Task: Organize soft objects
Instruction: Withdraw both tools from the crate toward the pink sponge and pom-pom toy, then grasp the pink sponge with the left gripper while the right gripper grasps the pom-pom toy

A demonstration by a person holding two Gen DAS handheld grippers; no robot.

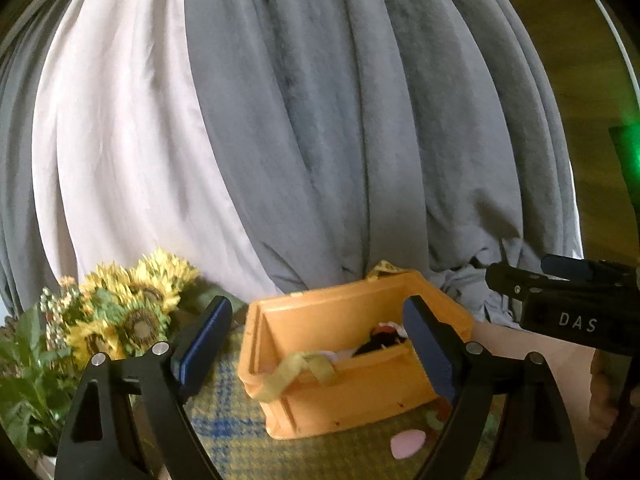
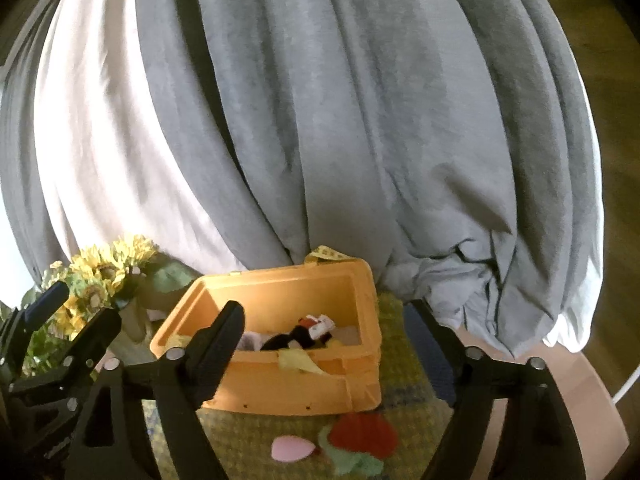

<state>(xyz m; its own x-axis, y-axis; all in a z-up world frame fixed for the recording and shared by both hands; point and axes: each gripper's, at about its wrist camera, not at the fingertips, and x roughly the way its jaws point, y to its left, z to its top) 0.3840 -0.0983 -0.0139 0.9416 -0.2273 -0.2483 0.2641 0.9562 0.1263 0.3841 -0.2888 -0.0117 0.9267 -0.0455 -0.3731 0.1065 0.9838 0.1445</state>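
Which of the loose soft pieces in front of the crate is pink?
The pink petal-shaped piece, lying leftmost on the mat; the red piece and green piece overlap beside it.

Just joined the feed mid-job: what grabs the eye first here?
The orange bin in the middle of the checked cloth, with a black-and-white plush toy lying inside. Grey curtains fill the background, sunflowers stand to the bin's left, and a pink petal and a red petal lie in front of it.
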